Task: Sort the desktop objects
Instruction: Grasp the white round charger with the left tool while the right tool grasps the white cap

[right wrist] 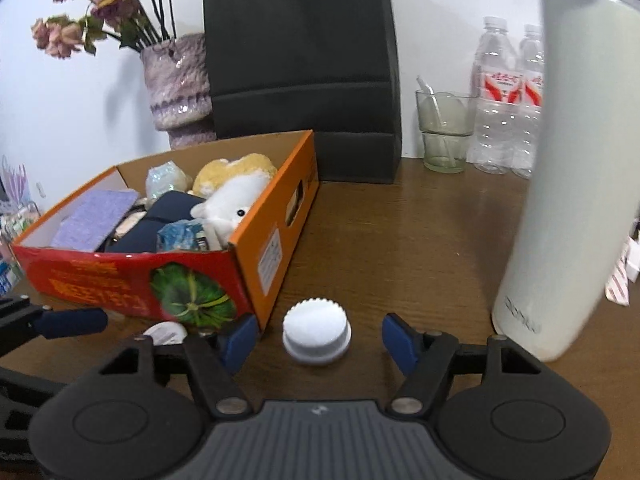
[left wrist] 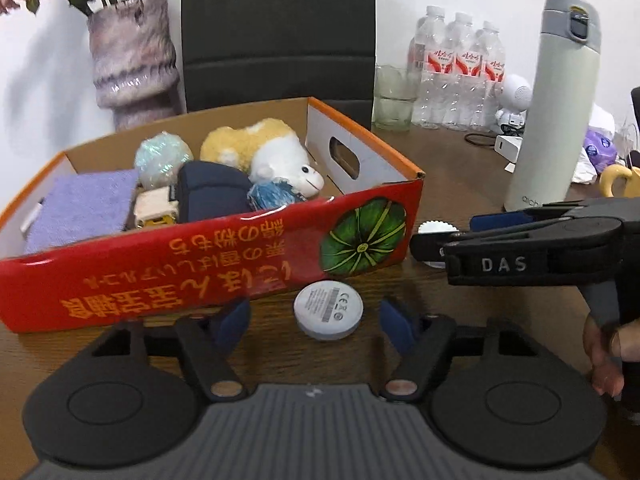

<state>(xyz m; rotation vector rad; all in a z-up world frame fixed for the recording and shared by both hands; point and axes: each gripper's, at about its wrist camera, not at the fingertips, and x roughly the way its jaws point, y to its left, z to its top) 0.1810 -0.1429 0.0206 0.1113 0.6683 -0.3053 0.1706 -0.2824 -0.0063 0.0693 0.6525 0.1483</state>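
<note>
Left gripper (left wrist: 314, 320) straddles a white disc (left wrist: 328, 309) at lower centre, jaws spread (untouched), aligned for pickup beside the red box (left wrist: 200, 264).

Left handheld black plastic two-finger gripper (left wrist: 314, 322): dark blue pads, two round black discs, grey ribbed centre plate, copper-coloured pivot pins. Right handheld black plastic two-finger gripper (right wrist: 320, 342): same build; its side carries white "DAS" lettering above a grey handle. Bare hand (left wrist: 604, 354) visible.
</note>
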